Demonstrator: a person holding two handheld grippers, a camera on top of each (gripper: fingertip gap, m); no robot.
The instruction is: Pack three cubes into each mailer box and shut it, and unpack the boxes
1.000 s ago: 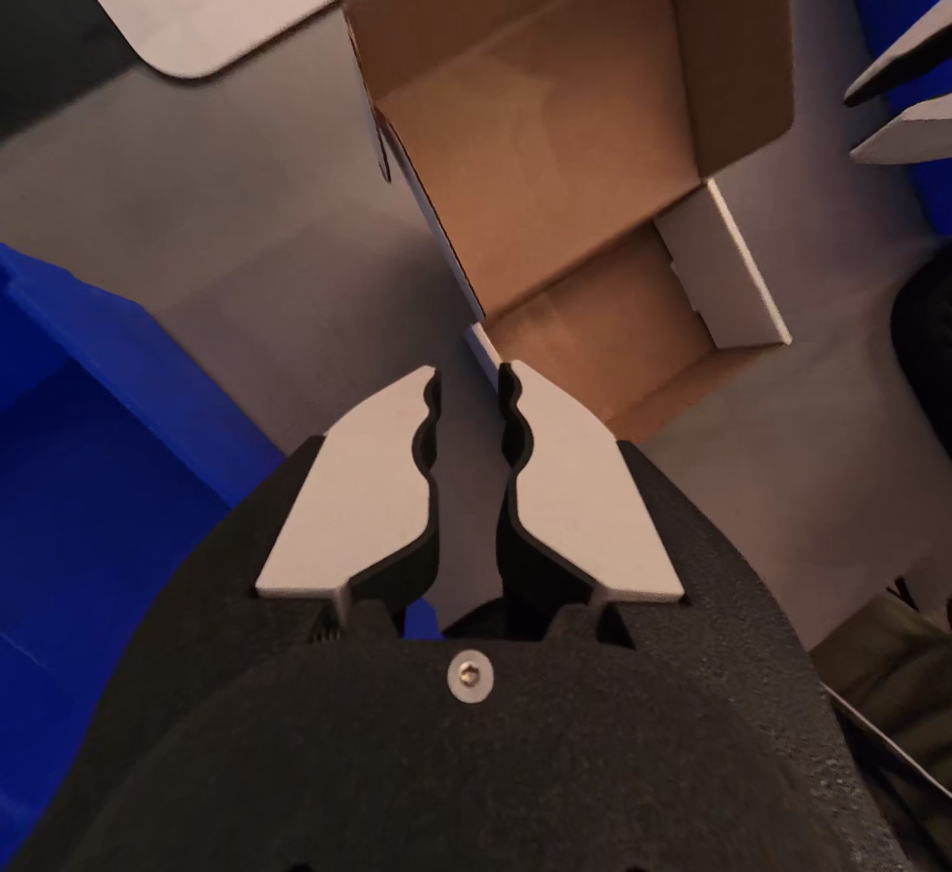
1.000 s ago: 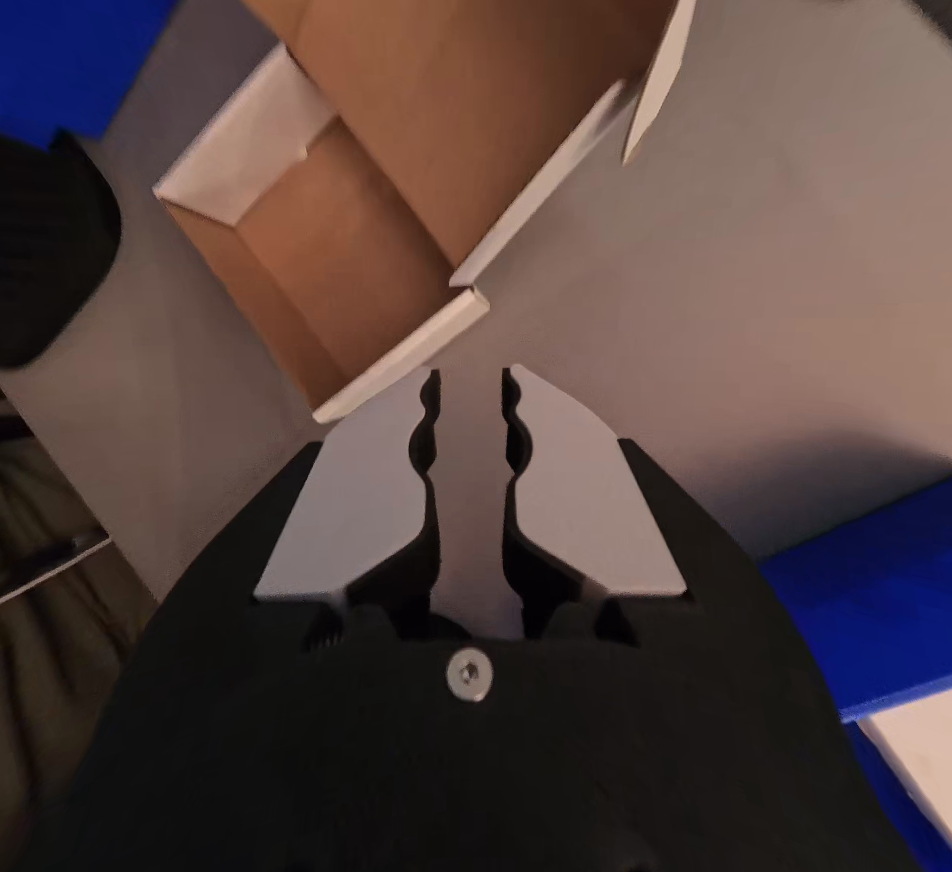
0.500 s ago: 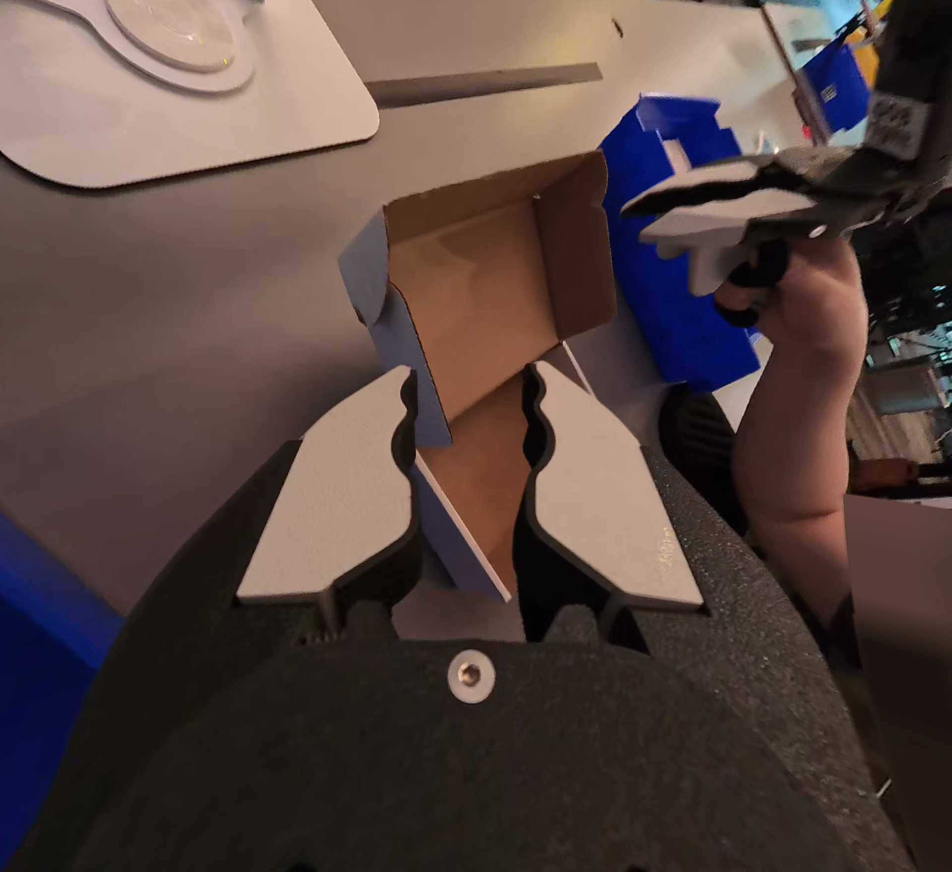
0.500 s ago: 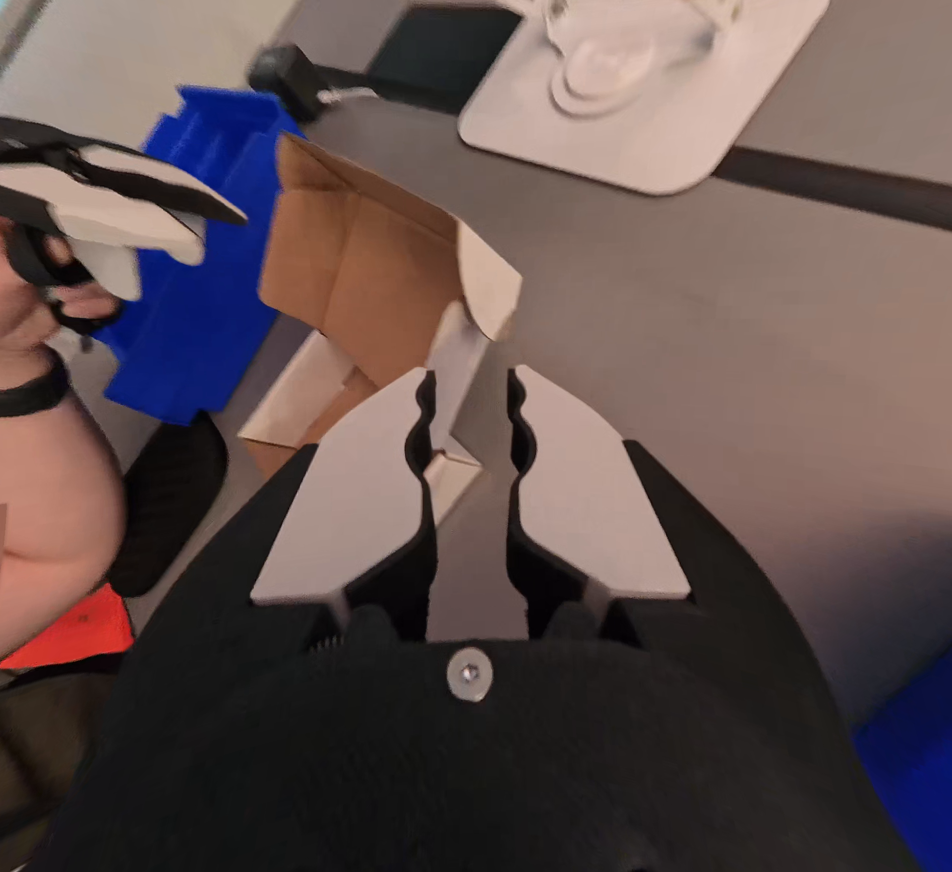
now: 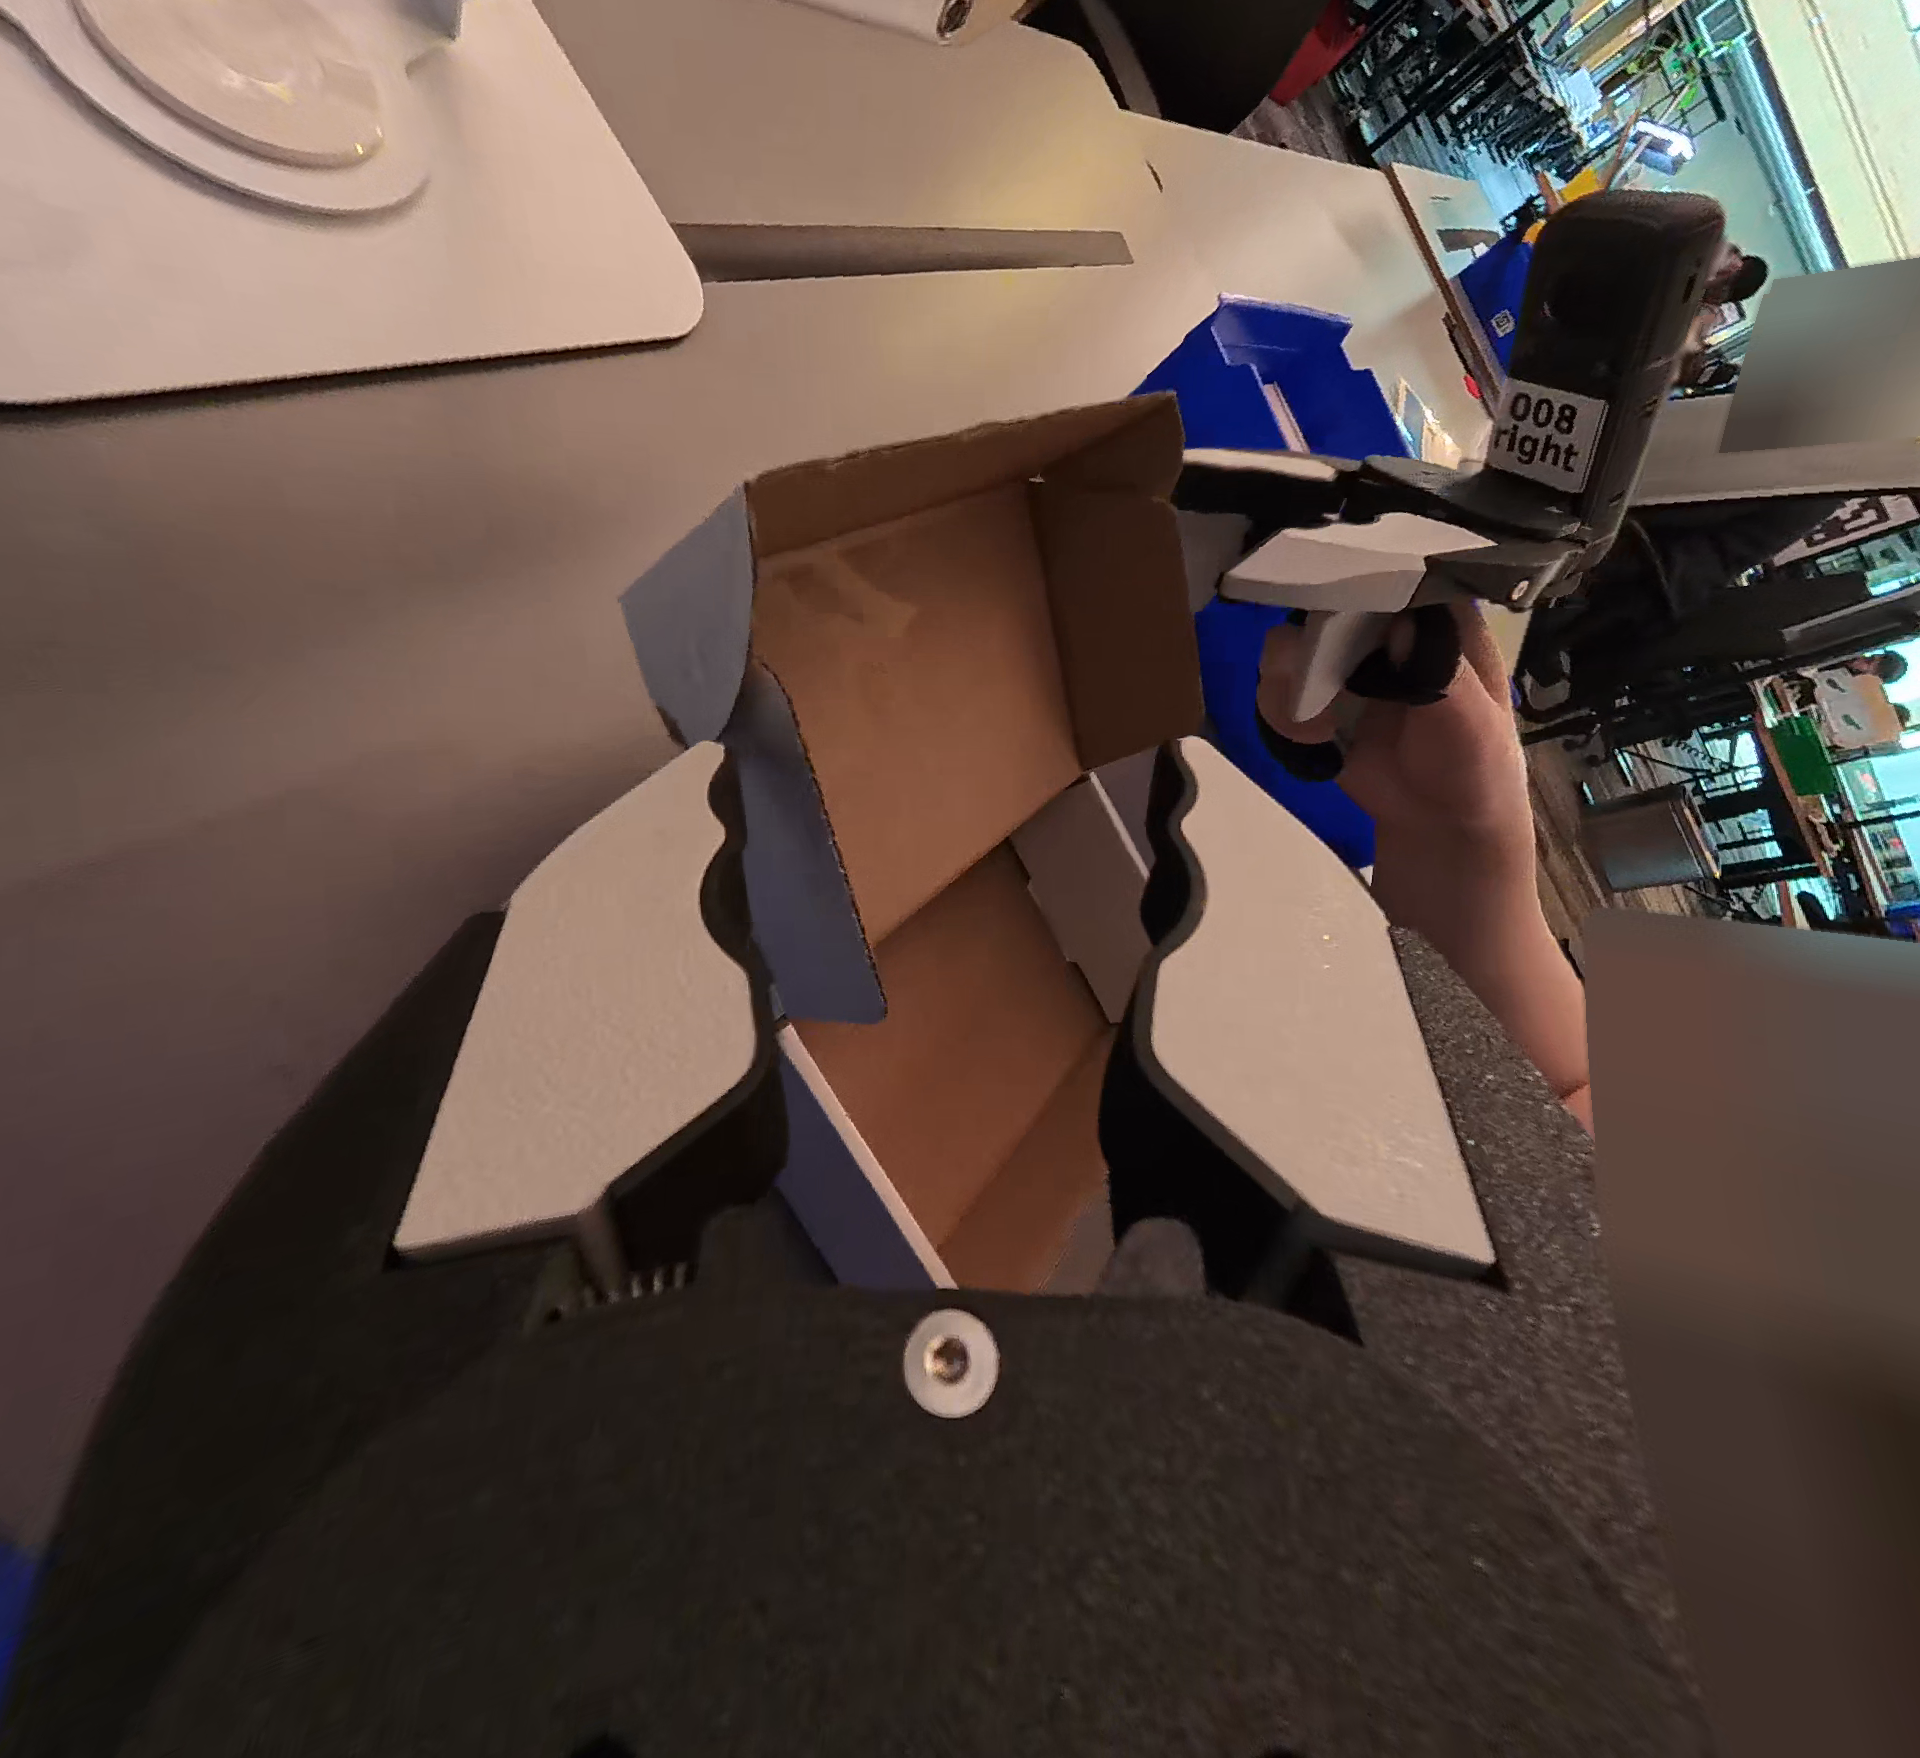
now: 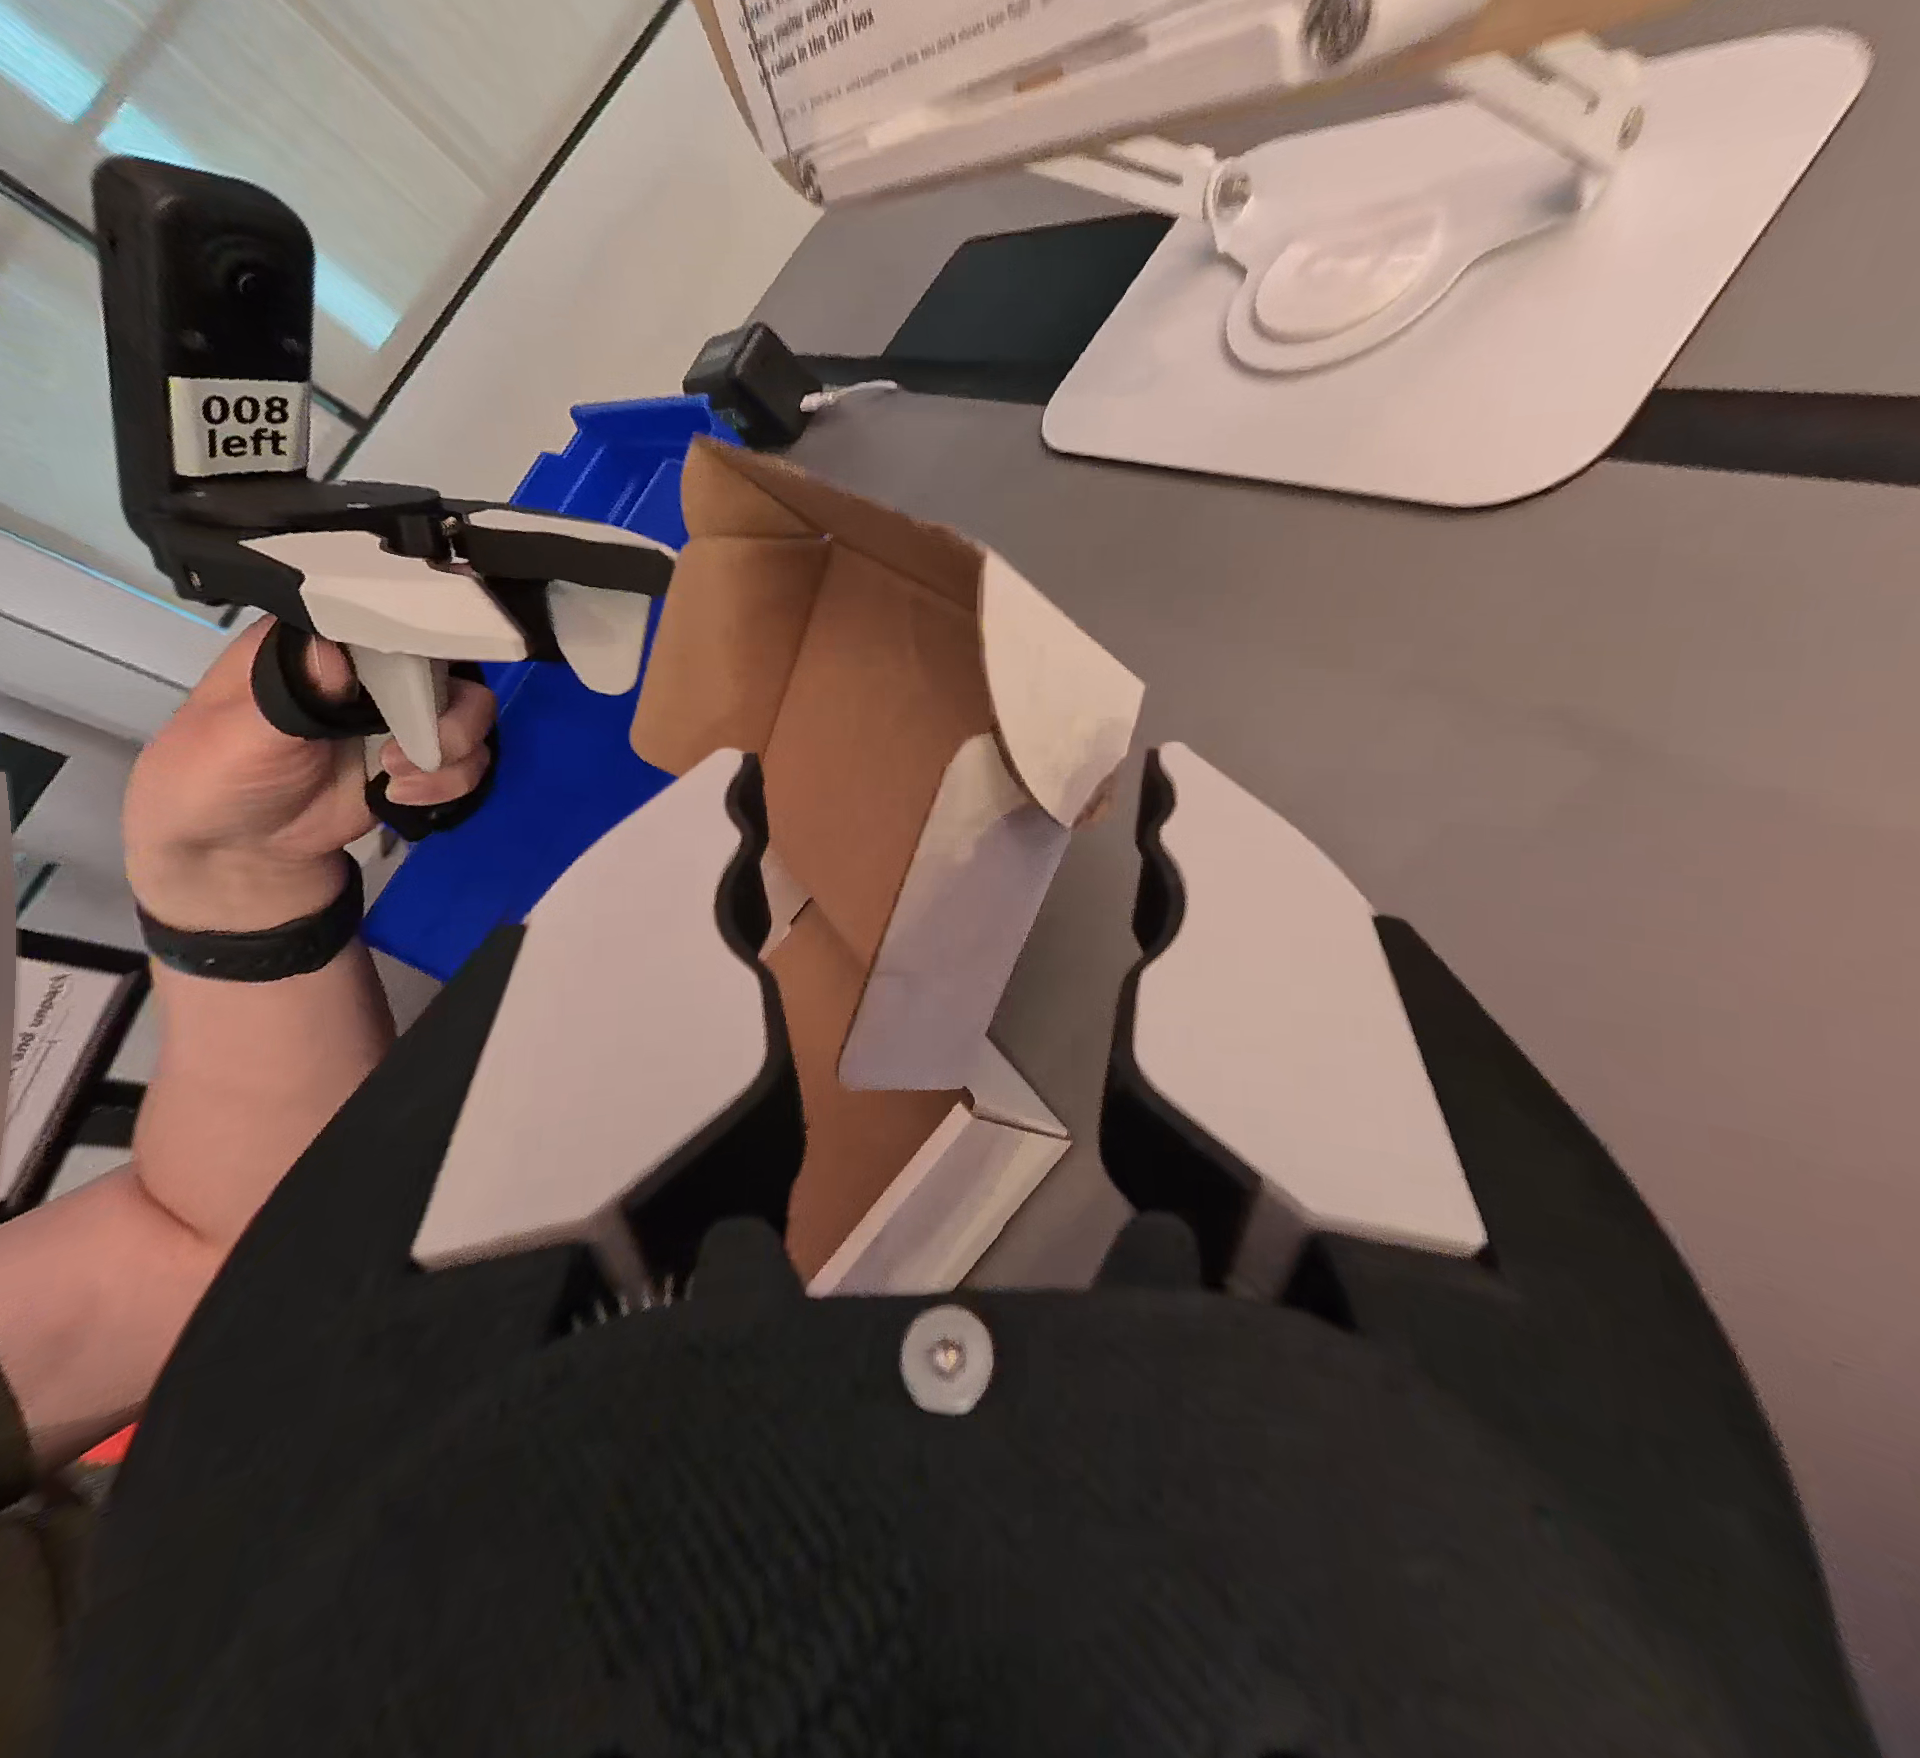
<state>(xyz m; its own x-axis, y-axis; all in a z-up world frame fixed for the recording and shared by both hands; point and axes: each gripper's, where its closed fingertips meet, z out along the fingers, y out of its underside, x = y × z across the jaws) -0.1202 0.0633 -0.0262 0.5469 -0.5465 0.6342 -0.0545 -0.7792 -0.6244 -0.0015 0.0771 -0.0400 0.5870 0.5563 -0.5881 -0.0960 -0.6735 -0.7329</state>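
An open white mailer box (image 5: pixel 935 669) with a brown inside stands on the grey table, its lid up. No cubes show in it. My left gripper (image 5: pixel 945 763) is open wide, its jaws either side of the box's left wall and lid flap. My right gripper (image 6: pixel 948 758) is open wide around the box's (image 6: pixel 862 721) right wall and flap. Each gripper also shows in the other's view, the right one (image 5: pixel 1205 513) at the lid's right flap and the left one (image 6: pixel 634 607) at its left flap. I cannot tell whether they touch.
A white stand base (image 5: pixel 312 254) holding a tilted board sits behind the box, also in the right wrist view (image 6: pixel 1455 306). Blue bins stand at the table's right (image 5: pixel 1278 420) and left (image 6: pixel 582 721). A black adapter (image 6: pixel 748 378) lies at the far edge.
Both grippers have opened wider and swung from looking down on the box to straddling its side walls. The lid now stands more upright.
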